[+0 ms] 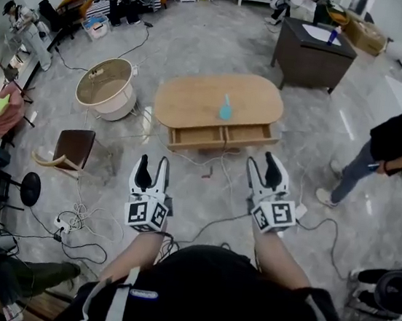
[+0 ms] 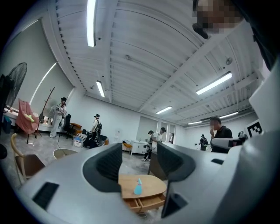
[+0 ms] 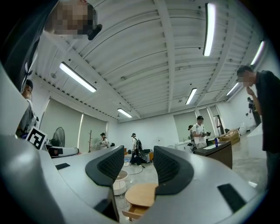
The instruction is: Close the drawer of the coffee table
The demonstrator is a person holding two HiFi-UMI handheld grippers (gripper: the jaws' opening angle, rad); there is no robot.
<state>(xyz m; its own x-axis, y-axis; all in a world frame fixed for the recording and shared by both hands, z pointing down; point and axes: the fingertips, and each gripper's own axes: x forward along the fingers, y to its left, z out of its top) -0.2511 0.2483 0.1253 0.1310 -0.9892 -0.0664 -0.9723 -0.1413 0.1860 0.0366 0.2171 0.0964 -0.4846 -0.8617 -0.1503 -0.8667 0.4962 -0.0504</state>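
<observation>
Drawer [image 1: 198,137] of the coffee table [image 1: 195,96]: pulled out, not shut. It sits ahead of both claws and well apart from them, under the table's near edge. It shows as two open sections side by side, the left one roughly ahead of my left claw, the right one roughly ahead of my right claw.

Left claw [image 1: 153,163]: jaws apart, nothing between them. I hold it low and level, pointing at the table. In the left gripper view, the tabletop and the open drawer front show far off through the gap.

Right claw [image 1: 262,164]: jaws apart as well, nothing held. It is beside the left claw, a little further forward. In the right gripper view, only one rounded end of the table and a corner of the drawer show between the jaws, low in the gap.

Small blue bottle [image 1: 225,109]: upright on the tabletop, beyond the drawer from the claws, about midway between their two lines.

Round tub [image 1: 106,89]: ahead and left of the left claw, near the table's left end.

Brown chair [image 1: 75,147]: on the floor left of the left claw.

Loose cables [image 1: 207,166]: on the floor between the claws and the drawer.

Dark cabinet [image 1: 312,55]: far ahead of the right claw, past the table.

A person [image 1: 400,143] stands right of the right claw, well apart.
</observation>
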